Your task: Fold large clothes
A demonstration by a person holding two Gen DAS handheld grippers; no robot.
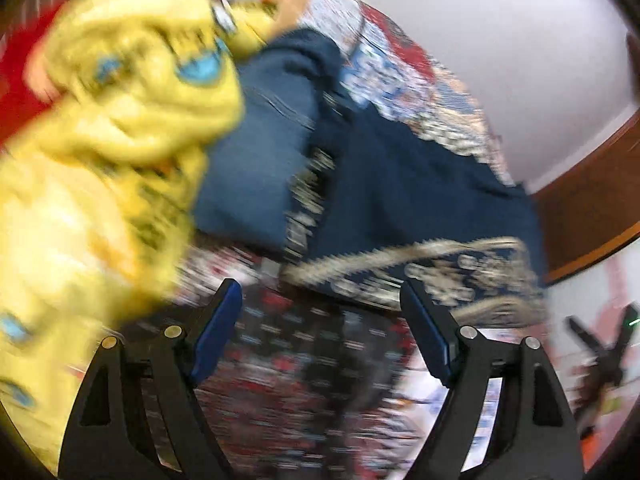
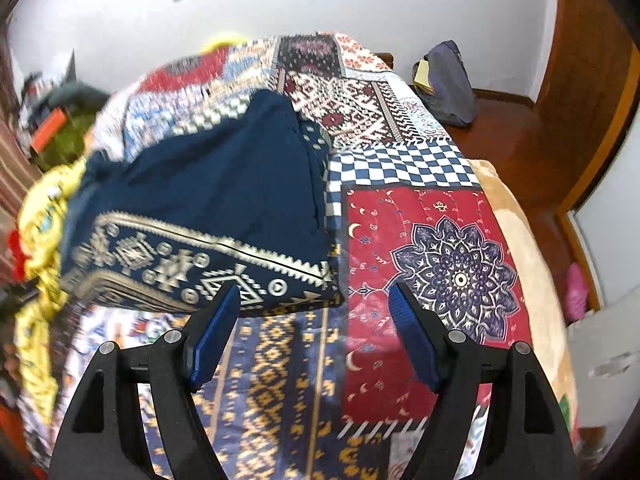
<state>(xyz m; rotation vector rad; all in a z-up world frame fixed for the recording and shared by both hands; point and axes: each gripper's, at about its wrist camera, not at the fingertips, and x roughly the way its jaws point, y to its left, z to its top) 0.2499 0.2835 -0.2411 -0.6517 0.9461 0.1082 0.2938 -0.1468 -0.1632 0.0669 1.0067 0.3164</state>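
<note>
A folded navy garment (image 2: 224, 196) with a gold patterned border lies on the patchwork bedspread (image 2: 432, 232). It also shows in the left wrist view (image 1: 420, 208), next to a lighter blue folded garment (image 1: 260, 152). A crumpled yellow garment (image 1: 112, 128) with blue prints fills the left of that view, and shows at the left edge of the right wrist view (image 2: 40, 232). My left gripper (image 1: 320, 304) is open and empty, just short of the navy garment's border. My right gripper (image 2: 314, 304) is open and empty at the navy garment's near corner.
The bed's right edge drops to a brown wooden floor (image 2: 520, 140), where a dark bag (image 2: 452, 84) stands against the white wall. A wooden door frame (image 2: 592, 80) is at the far right. Clutter (image 2: 52, 116) lies left of the bed.
</note>
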